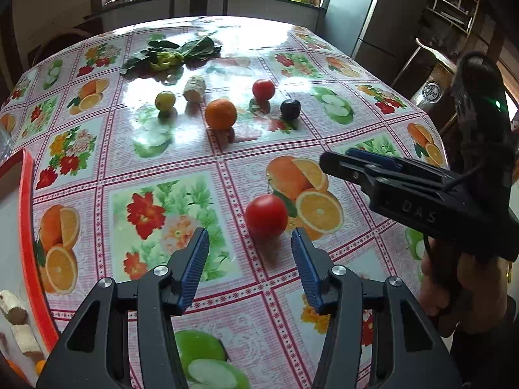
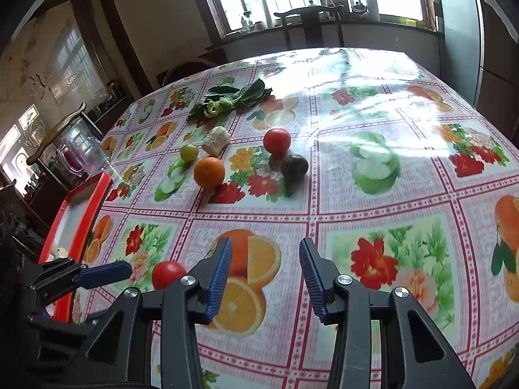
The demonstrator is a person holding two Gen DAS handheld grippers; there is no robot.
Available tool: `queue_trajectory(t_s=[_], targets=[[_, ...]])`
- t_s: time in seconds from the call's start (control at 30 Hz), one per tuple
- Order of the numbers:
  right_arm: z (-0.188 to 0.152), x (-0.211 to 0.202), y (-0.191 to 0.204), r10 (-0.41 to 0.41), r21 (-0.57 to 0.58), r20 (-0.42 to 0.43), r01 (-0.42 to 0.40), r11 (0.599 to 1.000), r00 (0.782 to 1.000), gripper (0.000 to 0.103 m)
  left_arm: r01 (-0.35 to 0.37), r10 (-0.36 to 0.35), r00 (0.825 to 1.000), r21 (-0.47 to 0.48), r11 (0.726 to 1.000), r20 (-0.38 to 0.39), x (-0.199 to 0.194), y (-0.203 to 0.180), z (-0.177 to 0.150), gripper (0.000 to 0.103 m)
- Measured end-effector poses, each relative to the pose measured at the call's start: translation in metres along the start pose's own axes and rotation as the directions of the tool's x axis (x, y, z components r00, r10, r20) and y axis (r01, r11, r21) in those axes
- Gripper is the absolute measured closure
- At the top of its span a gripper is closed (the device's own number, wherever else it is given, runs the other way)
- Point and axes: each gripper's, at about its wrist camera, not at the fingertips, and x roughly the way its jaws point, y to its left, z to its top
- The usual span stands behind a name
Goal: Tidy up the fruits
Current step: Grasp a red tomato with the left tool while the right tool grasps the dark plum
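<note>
Fruit lies scattered across the flowered tablecloth (image 1: pixel 168 162). Just ahead of the left gripper (image 1: pixel 249 243), a little toward its right finger, sits a red tomato (image 1: pixel 266 215) on the cloth; the blue pads stand apart with nothing between them and do not touch it. The right gripper (image 2: pixel 266 256) hovers to that tomato's right with jaws parted over a printed orange, empty. Farther out from both tools sit an orange (image 1: pixel 220 114), a second tomato (image 1: pixel 263 89), a dark plum (image 1: pixel 290 108), a small green fruit (image 1: pixel 165 100) and a pale chunk of root (image 1: pixel 194 88), with leafy greens (image 1: pixel 172 53) beyond. A red-rimmed tray (image 1: pixel 27 227) lies to the left gripper's left, holding pale pieces.
</note>
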Motion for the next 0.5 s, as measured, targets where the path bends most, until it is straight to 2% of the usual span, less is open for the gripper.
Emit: queue_trajectory(t_s=[0.13, 0.33, 0.4, 0.5], targets=[[0.018, 0.021, -0.008, -0.026, -0.005, -0.012, 0.026, 1.000, 1.000, 0.061, 0.008, -0.008, 1.000, 0.033, 0.999, -0.007, 0.012, -0.010, 0.006, 0.052], [0.043, 0.051, -0.008, -0.077, -0.029, -0.012, 0.077, 0.997, 0.997, 0.061, 0.023, -0.023, 0.999, 0.005, 1.000, -0.030, 0.030, -0.001, 0.013, 0.052], [0.050, 0.062, -0.007, -0.097, -0.039, -0.015, 0.096, 0.995, 0.995, 0.069, 0.017, -0.017, 1.000, 0.015, 1.000, -0.013, 0.031, -0.001, 0.012, 0.052], [0.056, 0.073, -0.006, -0.129, -0.049, -0.009, 0.128, 0.991, 0.992, 0.078, -0.003, 0.003, 1.000, 0.025, 1.000, 0.001, 0.032, -0.001, 0.012, 0.061]])
